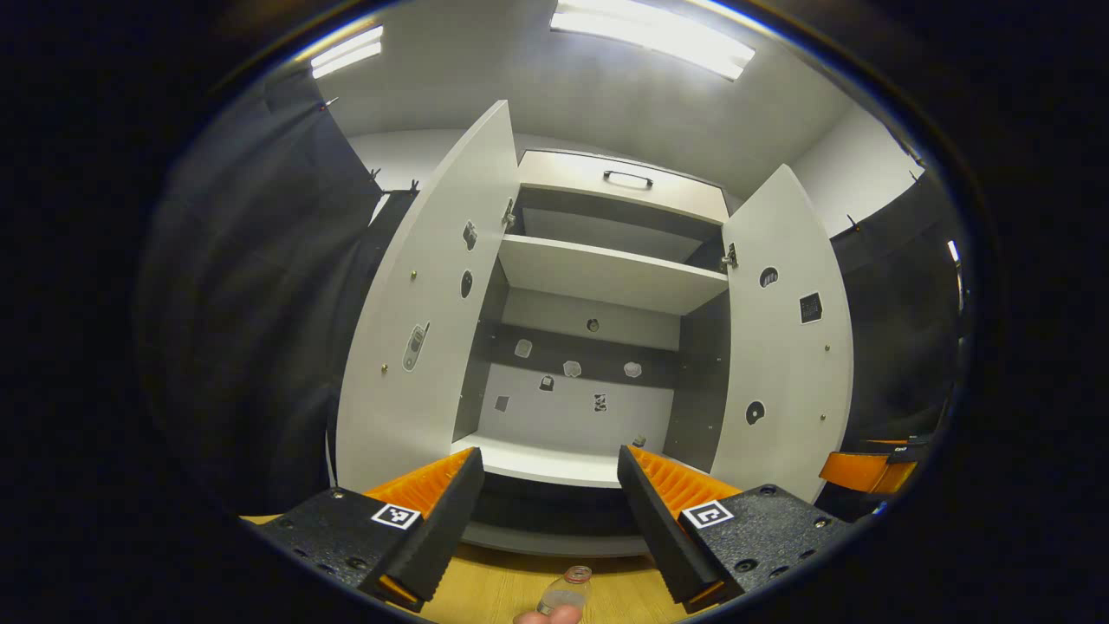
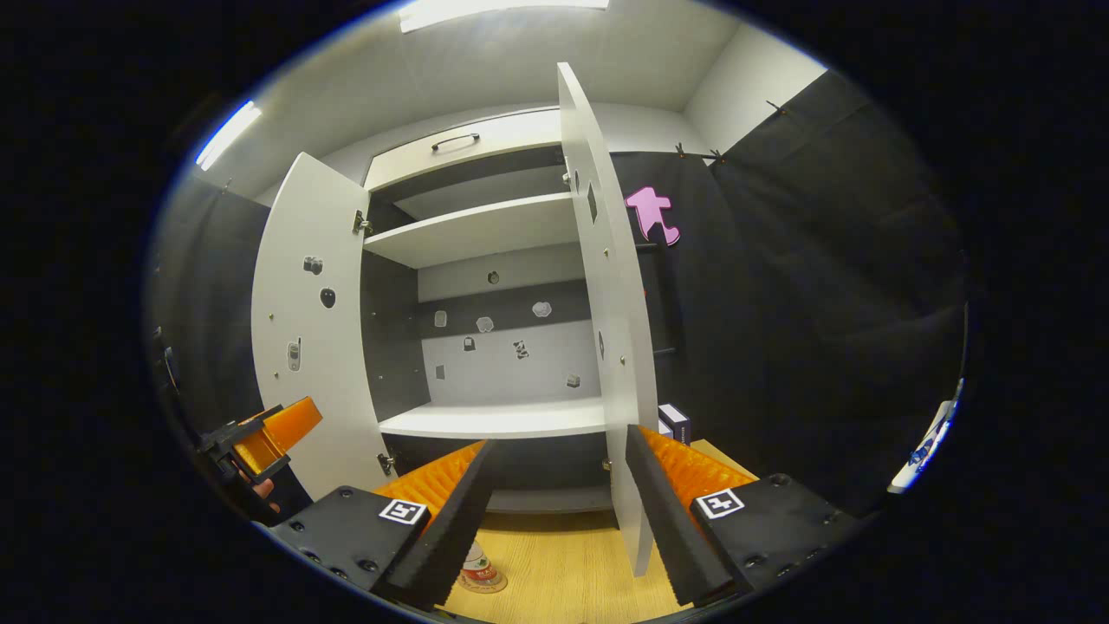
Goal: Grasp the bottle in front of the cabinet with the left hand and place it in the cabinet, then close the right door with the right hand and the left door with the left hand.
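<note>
Since the bottle (image 1: 566, 593) looks small, clear and probably glass or hard plastic, expect it to be light, stiff and slick — take it across the body below the neck, not by the cap. It stands on the counter (image 1: 498, 589) in front of the cabinet (image 1: 598, 347), below and between your left claw's (image 1: 551, 511) spread fingers, not yet gripped. Your right claw (image 2: 559, 511) is spread too, pinching nothing. Both doors stand wide — the left door (image 1: 424, 312) and right door (image 1: 784, 329) leave a broad gap to the lower shelf (image 1: 546, 464). Mind that shelf's front edge when lifting in, and in the right gripper view the right door's edge sits close by your claw.
</note>
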A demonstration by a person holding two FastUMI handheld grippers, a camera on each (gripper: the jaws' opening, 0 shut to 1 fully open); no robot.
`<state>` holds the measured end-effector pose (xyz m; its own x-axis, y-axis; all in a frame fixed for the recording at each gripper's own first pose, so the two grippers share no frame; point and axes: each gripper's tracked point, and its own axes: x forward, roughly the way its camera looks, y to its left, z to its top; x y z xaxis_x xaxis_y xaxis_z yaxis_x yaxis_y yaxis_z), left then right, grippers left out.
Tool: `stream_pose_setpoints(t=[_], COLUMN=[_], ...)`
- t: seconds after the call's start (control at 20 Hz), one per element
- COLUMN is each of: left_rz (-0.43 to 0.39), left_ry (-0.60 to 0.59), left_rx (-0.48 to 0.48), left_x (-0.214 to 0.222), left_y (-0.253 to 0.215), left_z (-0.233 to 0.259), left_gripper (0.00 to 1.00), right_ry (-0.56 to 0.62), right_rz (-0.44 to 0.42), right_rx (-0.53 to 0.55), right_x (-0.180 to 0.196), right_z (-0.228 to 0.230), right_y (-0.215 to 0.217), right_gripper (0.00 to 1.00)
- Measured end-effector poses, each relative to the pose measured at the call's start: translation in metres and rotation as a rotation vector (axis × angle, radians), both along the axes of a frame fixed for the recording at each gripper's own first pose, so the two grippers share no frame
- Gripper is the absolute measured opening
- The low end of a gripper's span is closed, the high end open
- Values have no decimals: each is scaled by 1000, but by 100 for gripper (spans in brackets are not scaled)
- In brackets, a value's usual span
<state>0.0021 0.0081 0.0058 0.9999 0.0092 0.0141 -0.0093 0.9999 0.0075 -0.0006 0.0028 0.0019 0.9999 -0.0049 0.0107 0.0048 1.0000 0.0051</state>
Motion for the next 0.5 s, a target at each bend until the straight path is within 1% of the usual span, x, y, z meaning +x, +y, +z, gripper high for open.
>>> stream_pose_setpoints(t=[0.25, 0.5], left_rz=[7, 13], left_ry=[26, 11], left_rx=[-17, 10], left_x=[-5, -2], left_y=[2, 4], left_z=[-8, -3], left_gripper=[95, 94], right_ry=[7, -2], right_rz=[13, 6], right_rx=[6, 5], right_x=[-1, -5], right_z=[-2, -2], right_y=[3, 0], right_gripper=[97, 97])
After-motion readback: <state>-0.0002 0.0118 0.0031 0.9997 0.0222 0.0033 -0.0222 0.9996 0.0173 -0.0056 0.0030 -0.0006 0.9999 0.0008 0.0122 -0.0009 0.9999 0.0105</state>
